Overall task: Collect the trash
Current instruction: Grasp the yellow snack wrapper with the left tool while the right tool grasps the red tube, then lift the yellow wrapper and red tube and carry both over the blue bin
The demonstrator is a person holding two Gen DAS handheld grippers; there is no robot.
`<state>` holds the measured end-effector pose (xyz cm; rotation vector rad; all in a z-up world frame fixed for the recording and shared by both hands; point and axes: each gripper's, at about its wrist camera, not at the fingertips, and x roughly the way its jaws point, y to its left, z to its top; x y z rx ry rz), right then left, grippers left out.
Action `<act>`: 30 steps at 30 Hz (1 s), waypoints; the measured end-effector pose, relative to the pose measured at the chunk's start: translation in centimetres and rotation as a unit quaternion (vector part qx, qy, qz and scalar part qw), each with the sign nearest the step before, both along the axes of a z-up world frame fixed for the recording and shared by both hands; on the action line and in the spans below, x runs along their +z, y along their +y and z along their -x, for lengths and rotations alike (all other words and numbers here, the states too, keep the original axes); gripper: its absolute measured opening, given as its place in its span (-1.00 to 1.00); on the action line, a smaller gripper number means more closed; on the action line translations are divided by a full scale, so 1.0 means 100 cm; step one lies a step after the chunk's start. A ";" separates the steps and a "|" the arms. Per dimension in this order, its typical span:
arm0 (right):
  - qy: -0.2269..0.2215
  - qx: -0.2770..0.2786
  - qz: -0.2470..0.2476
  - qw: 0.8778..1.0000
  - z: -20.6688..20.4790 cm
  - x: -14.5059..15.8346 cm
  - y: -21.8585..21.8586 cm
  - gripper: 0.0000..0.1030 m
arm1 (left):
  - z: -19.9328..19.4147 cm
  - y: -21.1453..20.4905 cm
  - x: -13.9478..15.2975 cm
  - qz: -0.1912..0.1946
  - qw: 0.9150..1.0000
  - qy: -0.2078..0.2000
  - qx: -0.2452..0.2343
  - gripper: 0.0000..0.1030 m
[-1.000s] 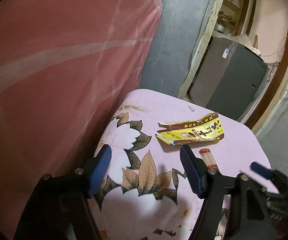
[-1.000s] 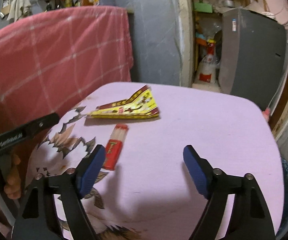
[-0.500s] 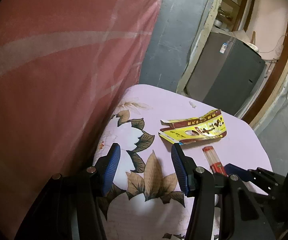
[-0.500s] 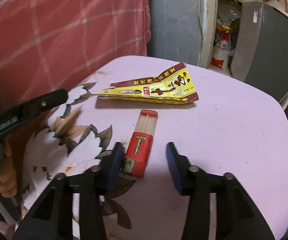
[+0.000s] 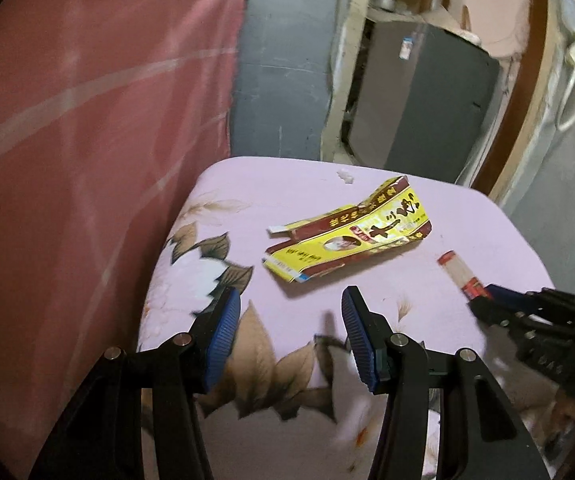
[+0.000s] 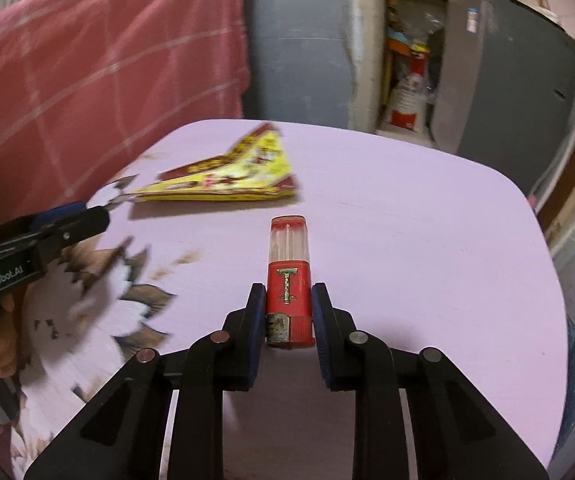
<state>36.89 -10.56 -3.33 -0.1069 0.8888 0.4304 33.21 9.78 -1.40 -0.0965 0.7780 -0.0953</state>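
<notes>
A small red box with a clear top lies on the pink flowered tabletop. My right gripper is shut on the box's red lower half. The box also shows in the left wrist view, with the right gripper at its near end. A flattened yellow and maroon carton lies at the table's middle; in the right wrist view it is left of the box. My left gripper is open and empty, just short of the carton.
A red checked cloth hangs along the table's left side. A grey cabinet and shelves with clutter stand behind the table. A small white scrap lies near the far edge.
My right gripper has closed on the red box and straightened it. My left gripper has moved toward the carton and stays open.
</notes>
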 end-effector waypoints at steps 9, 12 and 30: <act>-0.001 -0.012 -0.018 1.000 -0.004 0.002 -0.018 -0.60 | -0.028 -0.027 -0.011 -0.078 0.997 0.009 -0.027 -0.09; -0.001 -0.009 -0.023 1.000 -0.001 0.002 -0.021 -0.60 | -0.032 -0.033 -0.015 -0.110 0.993 0.002 -0.032 -0.09; 0.000 -0.007 -0.049 0.999 0.006 0.003 -0.030 -0.60 | -0.001 -0.060 -0.014 -0.142 0.987 -0.022 -0.068 -1.00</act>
